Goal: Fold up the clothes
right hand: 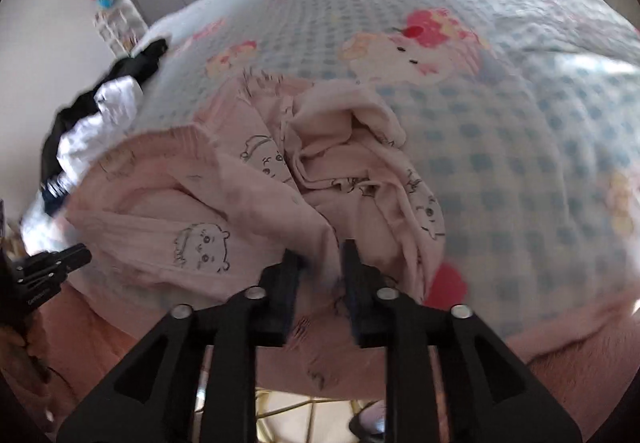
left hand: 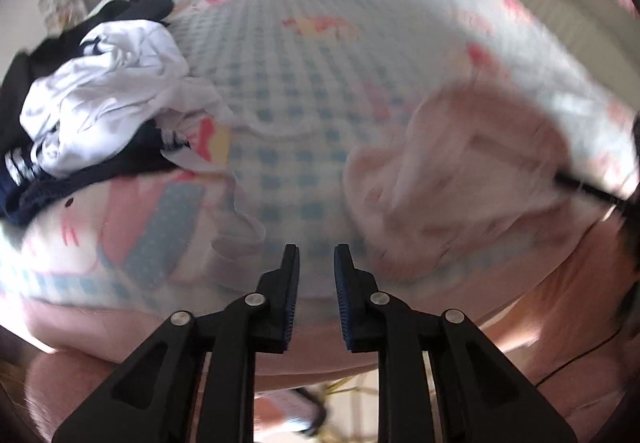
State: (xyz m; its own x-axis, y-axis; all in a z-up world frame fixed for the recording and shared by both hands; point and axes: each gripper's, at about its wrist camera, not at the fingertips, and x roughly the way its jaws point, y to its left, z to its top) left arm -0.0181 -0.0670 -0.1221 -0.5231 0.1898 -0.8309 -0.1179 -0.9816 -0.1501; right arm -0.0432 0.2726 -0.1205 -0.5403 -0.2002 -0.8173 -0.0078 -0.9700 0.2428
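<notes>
Both units were matte black, two-finger tools of identical build. On the left gripper [left hand: 317, 251], each finger tapered to a narrow tip and carried a blue ribbed pad [left hand: 343, 295] on its inner face. Each finger joined a pair of angular link arms with triangular cut-outs, fastened by round silver pivot screws [left hand: 256, 299], four in all across the near frame. The right gripper [right hand: 322, 249] showed the same links and silver screws [right hand: 253, 293]; its pads appeared dark. At the left edge of the right view, a black block bore small screws and faint white lettering [right hand: 38, 291], too small to read.
</notes>
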